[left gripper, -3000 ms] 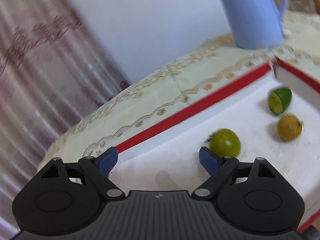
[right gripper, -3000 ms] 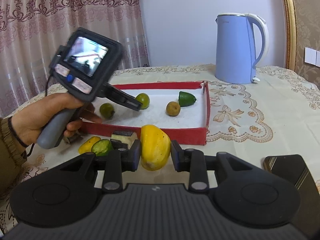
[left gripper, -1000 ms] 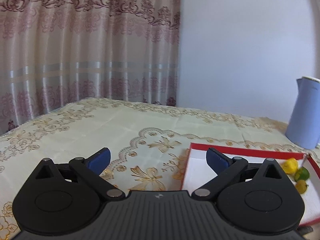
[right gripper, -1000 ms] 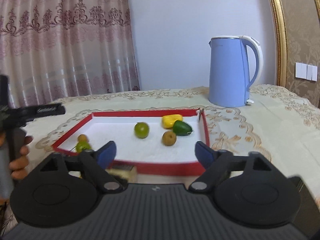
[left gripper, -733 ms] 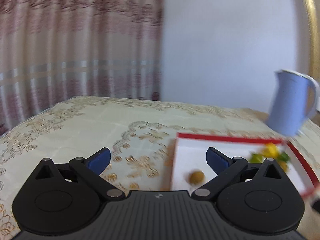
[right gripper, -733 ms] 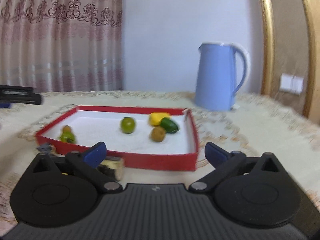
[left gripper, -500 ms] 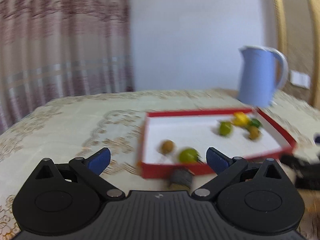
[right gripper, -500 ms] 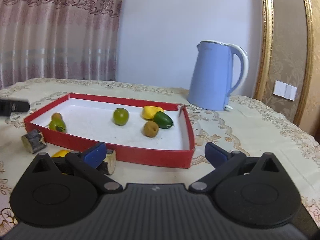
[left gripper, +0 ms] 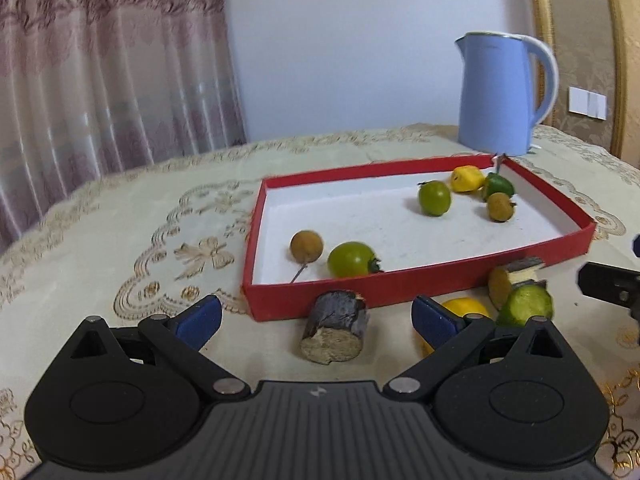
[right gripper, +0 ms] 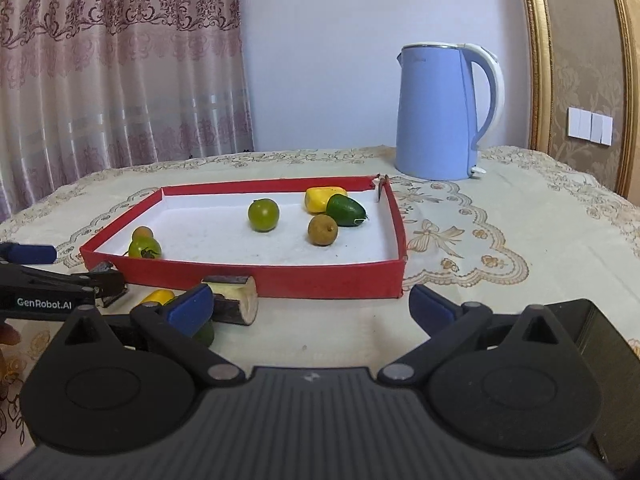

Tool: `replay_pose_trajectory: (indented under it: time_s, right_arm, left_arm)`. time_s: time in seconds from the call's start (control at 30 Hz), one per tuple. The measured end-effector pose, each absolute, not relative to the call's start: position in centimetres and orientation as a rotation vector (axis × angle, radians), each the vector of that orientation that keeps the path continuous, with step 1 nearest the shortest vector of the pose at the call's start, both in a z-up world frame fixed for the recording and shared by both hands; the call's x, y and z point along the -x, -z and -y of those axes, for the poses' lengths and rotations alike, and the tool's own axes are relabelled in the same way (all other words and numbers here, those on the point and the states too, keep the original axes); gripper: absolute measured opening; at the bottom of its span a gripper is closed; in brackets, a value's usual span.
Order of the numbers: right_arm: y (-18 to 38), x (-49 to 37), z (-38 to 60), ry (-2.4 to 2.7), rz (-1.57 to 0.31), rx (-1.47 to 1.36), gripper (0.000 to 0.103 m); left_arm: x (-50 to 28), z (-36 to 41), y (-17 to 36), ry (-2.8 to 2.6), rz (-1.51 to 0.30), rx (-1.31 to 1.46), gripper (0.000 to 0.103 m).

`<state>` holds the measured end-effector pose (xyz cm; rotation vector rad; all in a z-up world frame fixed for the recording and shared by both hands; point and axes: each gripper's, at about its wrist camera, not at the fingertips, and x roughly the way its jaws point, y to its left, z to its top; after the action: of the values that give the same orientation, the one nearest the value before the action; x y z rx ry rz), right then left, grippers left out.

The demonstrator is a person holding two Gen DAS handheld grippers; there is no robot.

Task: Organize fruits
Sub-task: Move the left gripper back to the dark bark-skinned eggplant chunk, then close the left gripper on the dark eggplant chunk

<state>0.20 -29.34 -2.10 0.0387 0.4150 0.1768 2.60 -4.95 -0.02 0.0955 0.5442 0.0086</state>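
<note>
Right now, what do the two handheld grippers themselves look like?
Both match: the left gripper and right gripper have matte black ribbed bodies, round black pivot housings, silver rivets and blue finger pads. White "GenRobot.AI" lettering marks the left one's side.

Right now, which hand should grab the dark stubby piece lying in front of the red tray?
Probably the left. The dark stubby piece lies straight ahead between the open fingers of the left gripper, outside the red tray. The right gripper, also open, faces bare cloth beside it.
</note>
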Motion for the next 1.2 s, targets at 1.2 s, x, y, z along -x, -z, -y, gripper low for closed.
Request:
replay_pose_trajectory:
  time_s: [1.2]
  right_arm:
    - [2.1,-0.2,28.3,-0.171,-0.423,0.017,0.103]
  left_arm:
    - [-4.1,5.1,1.0,-0.054,-0.65,-0.087,0.063]
